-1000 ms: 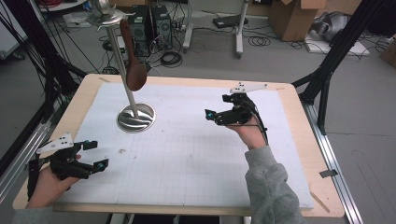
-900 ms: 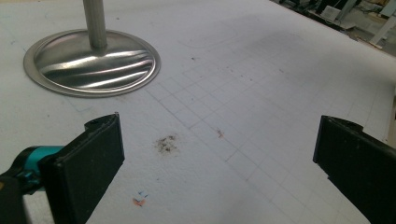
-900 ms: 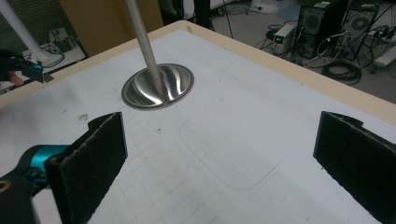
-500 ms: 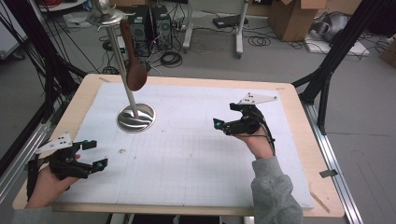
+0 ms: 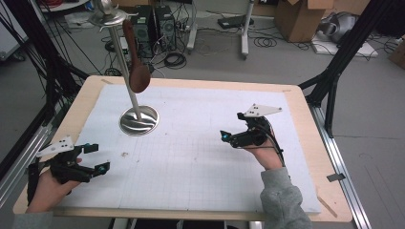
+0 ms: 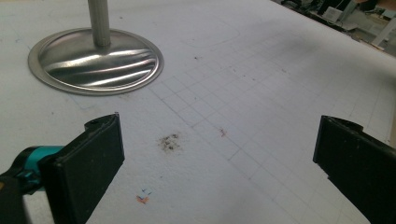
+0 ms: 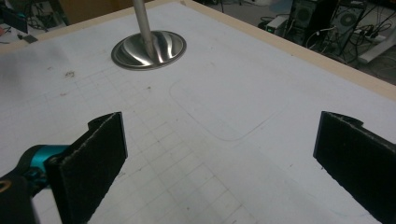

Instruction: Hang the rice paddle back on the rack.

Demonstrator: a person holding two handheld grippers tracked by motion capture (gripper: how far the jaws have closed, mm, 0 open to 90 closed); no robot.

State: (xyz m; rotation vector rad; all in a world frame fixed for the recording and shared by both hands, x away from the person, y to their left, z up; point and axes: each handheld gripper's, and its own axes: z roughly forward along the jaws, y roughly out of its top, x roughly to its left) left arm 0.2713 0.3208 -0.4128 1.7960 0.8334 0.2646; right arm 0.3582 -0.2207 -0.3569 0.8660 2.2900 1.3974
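— What has changed with the right gripper?

— Over the last second it has drawn back from the middle of the table toward the person's side, jaws spread wide and holding nothing. The left gripper has stayed at the near left corner, also spread wide and empty.

— And the wooden spoon?

— It hangs from the top of the metal stand, bowl downward, against the pole, well apart from both grippers. Judging by the retreat, the hanging looks finished and the hands are settling to rest.

— Do the gripper views add anything?

— Each shows plainly the broad gap between its own black pads, with bare grid mat between them. The left gripper view also picks out a dark smudge on the mat near the stand's round base. Both cut the pole off low, so the spoon has to be read from the high view.
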